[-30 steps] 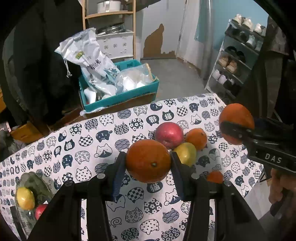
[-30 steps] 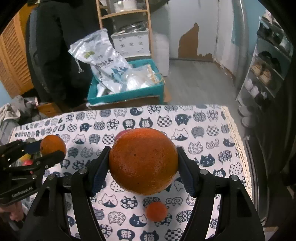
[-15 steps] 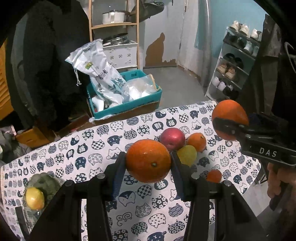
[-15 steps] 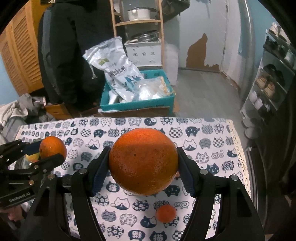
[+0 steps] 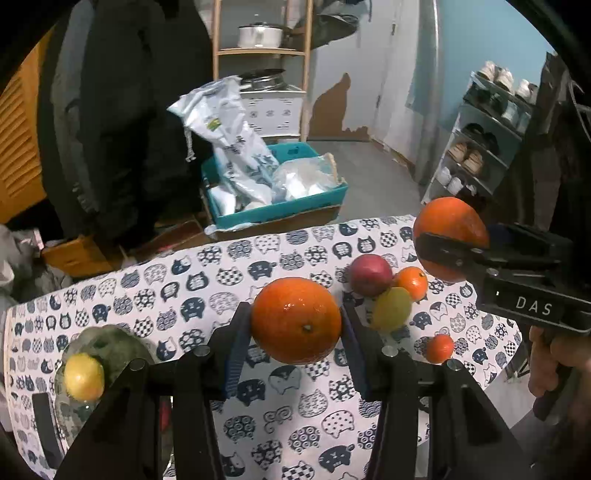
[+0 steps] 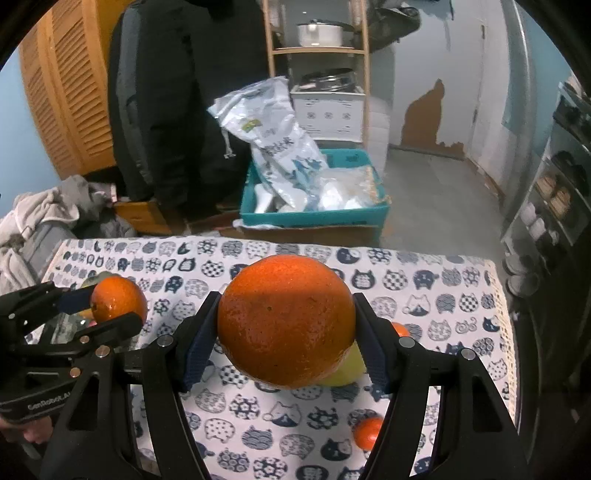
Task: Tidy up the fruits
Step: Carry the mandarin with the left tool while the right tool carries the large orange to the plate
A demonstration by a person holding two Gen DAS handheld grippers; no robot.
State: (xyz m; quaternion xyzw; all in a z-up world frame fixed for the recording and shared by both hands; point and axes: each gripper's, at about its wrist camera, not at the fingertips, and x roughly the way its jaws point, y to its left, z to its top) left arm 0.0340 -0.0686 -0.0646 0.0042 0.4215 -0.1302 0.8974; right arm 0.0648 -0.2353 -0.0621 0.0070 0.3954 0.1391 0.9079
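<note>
The room had pale blue walls (image 5: pixel 491 44) and a grey floor (image 6: pixel 436 199); a patch of plaster (image 6: pixel 424 118) had peeled away low on the far white wall, baring brown; a wooden shelf unit (image 5: pixel 262 51) stood against it, a metal pot (image 5: pixel 258 35) on its upper board; louvred wooden doors (image 6: pixel 66 92) filled the left side; a shoe rack (image 5: pixel 480 140) lined the right; a dark coat (image 6: pixel 184 92) hung near the doors; light was dim.

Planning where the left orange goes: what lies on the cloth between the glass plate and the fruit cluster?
Bare cloth; only the held orange hangs in front, between plate and cluster, left wrist view.
</note>
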